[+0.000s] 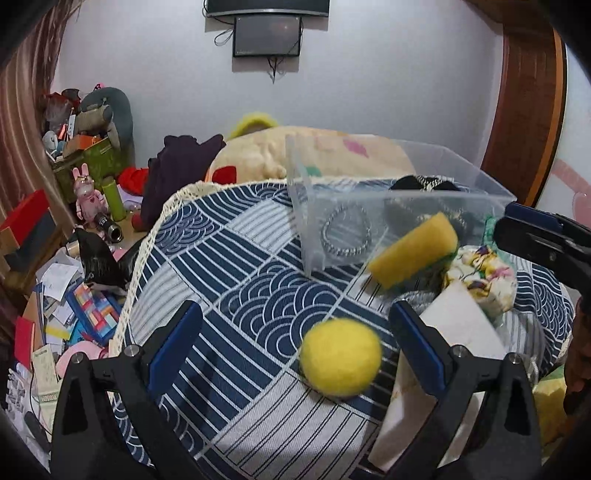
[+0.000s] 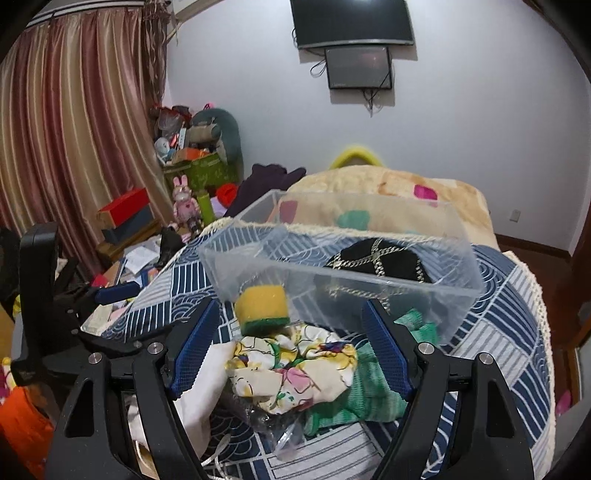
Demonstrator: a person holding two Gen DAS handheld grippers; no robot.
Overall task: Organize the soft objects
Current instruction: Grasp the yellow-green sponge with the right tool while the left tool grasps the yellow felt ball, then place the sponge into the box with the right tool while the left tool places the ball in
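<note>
A yellow felt ball (image 1: 340,357) lies on the blue patterned cloth (image 1: 229,258), between the spread fingers of my open left gripper (image 1: 295,341), nearer the right finger. A yellow and green sponge (image 1: 415,249) leans by the clear plastic bin (image 1: 369,206), which holds a black chained item (image 2: 376,260). In the right wrist view my open right gripper (image 2: 291,347) hovers over a floral cloth (image 2: 295,369), with the sponge (image 2: 262,306) just beyond and a green knit cloth (image 2: 369,391) to the right. The right gripper (image 1: 543,236) also shows at the left wrist view's right edge.
A white folded cloth (image 1: 454,321) lies right of the ball. A beige blanket (image 2: 388,195) lies behind the bin. The floor at left holds cluttered boxes, papers and toys (image 1: 74,295). Curtains (image 2: 74,147) hang at left; screens (image 2: 351,22) hang on the wall.
</note>
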